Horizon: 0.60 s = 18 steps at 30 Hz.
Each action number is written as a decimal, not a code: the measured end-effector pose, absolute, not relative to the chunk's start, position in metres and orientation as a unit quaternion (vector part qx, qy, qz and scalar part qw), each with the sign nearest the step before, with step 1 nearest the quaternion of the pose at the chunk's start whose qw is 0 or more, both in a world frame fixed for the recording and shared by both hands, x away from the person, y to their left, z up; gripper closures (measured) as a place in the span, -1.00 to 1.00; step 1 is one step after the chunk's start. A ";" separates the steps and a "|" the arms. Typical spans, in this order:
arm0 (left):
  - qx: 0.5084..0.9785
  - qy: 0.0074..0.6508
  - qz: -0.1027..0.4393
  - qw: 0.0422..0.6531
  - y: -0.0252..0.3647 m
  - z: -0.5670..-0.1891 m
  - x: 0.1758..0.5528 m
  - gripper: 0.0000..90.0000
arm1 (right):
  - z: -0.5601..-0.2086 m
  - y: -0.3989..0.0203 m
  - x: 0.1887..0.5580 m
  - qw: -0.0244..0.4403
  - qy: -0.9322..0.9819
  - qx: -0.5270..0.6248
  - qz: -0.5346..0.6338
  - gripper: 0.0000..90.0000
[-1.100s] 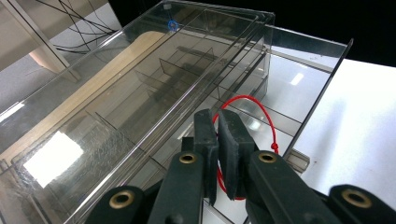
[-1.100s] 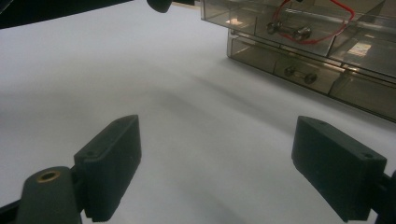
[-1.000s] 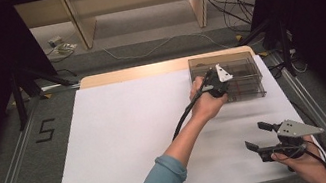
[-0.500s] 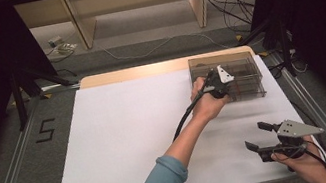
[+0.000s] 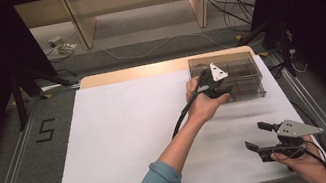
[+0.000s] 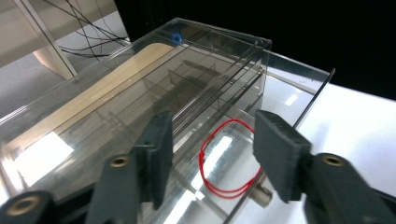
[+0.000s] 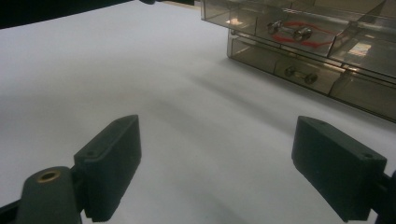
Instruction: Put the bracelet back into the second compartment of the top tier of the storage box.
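— Left gripper view first: what have I got?
— My left gripper hangs over the clear drawer box; its jaws have just been opening and stand apart, gripping nothing. A red band lies in the pulled-out top drawer below them.
— And my right?
— Right gripper hovers near the table's front edge, jaws wide, holding nothing, well apart from the box.

the left tool has just opened its jaws over the red band in the open drawer.
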<state>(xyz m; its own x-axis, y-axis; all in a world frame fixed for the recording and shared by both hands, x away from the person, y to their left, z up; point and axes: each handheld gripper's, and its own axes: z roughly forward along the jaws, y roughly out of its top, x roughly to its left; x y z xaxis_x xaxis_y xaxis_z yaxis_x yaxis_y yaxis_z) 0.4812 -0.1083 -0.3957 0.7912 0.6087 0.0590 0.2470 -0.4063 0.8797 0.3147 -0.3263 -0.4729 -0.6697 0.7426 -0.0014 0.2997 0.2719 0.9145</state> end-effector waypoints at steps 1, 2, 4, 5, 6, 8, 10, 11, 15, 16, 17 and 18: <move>0.814 0.268 0.186 0.480 -0.104 -0.394 0.480 -0.06 | -0.473 -0.326 0.315 0.222 0.766 0.340 0.498 -0.63; 0.814 0.272 0.187 0.479 -0.101 -0.392 0.479 -0.13 | -0.473 -0.326 0.315 0.222 0.766 0.340 0.498 -0.63; 0.812 0.281 0.189 0.476 -0.094 -0.391 0.476 -0.23 | -0.473 -0.326 0.315 0.222 0.766 0.341 0.498 -0.63; 0.810 0.286 0.188 0.476 -0.090 -0.389 0.475 -0.25 | -0.473 -0.326 0.315 0.222 0.767 0.340 0.497 -0.63; 0.809 0.289 0.189 0.476 -0.086 -0.389 0.473 -0.28 | -0.473 -0.326 0.315 0.222 0.767 0.340 0.497 -0.63; 0.809 0.290 0.192 0.474 -0.078 -0.387 0.471 -0.31 | -0.473 -0.326 0.315 0.223 0.766 0.341 0.498 -0.63; 0.810 0.289 0.188 0.473 -0.070 -0.387 0.468 -0.32 | -0.473 -0.326 0.315 0.223 0.766 0.341 0.497 -0.63; 0.812 0.290 0.187 0.471 -0.065 -0.386 0.466 -0.33 | -0.473 -0.326 0.315 0.223 0.766 0.342 0.497 -0.63; 0.813 0.290 0.196 0.465 -0.049 -0.385 0.459 -0.39 | -0.473 -0.326 0.315 0.222 0.766 0.340 0.497 -0.63; 0.813 0.289 0.199 0.465 -0.044 -0.385 0.457 -0.40 | -0.473 -0.325 0.315 0.222 0.766 0.341 0.497 -0.63; 0.813 0.289 0.202 0.464 -0.037 -0.385 0.454 -0.40 | -0.473 -0.325 0.315 0.220 0.766 0.344 0.496 -0.63; 0.813 0.290 0.207 0.460 -0.031 -0.386 0.453 -0.41 | -0.473 -0.325 0.315 0.220 0.766 0.344 0.497 -0.63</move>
